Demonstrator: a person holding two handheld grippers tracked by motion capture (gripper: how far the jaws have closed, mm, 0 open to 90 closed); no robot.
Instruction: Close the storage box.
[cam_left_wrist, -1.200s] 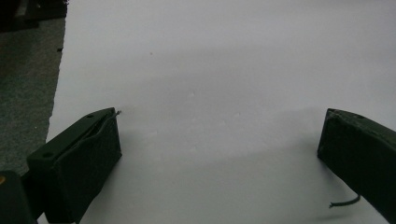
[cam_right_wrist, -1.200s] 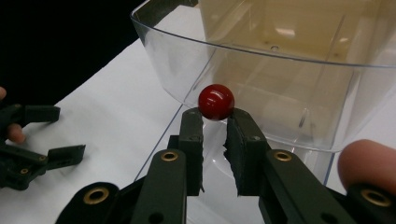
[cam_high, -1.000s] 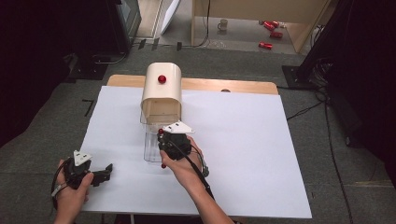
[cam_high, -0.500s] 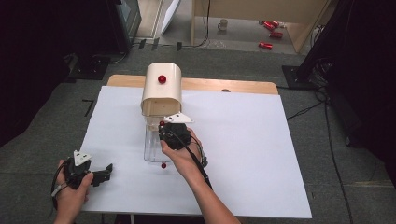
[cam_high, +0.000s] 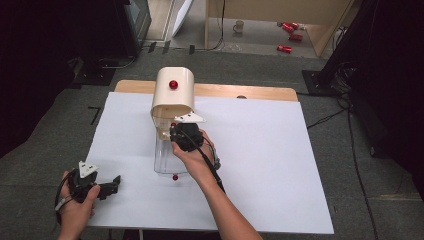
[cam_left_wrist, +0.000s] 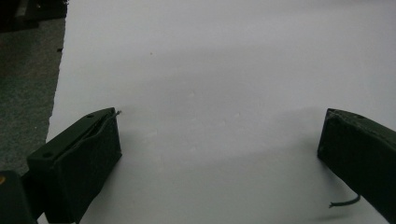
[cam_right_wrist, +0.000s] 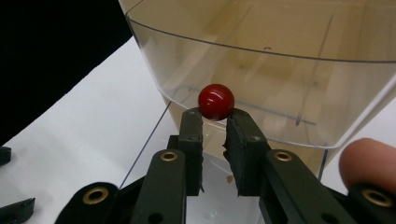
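Left gripper (cam_high: 111, 186): seen at the lower left of the high view, held in the left hand (cam_high: 75, 207) over the white sheet (cam_high: 260, 150) that covers the table. Jaws are set wide apart in the left gripper view, with bare white sheet (cam_left_wrist: 210, 70) between them.

Red ball (cam_high: 175, 177): a small one is seen just below the near end of the clear tray (cam_high: 165, 165), centre of the high view, on the white sheet.

Cream hood (cam_high: 173, 95): placed upper centre of the high view, arched, with a red knob (cam_high: 173, 84) on top. The clear tray extends from under it toward the bottom of the frame.

Right gripper (cam_high: 182, 135): held in the right hand (cam_high: 192, 155) at the centre of the high view, at the mouth of the cream hood and above the clear tray. In the right gripper view the right gripper (cam_right_wrist: 215, 122) is closed on a red ball (cam_right_wrist: 216, 101), which is pinched between the jaw tips at mid-frame, against the clear container wall (cam_right_wrist: 280, 84). A fingertip (cam_right_wrist: 369, 161) is seen at the lower right of that view.
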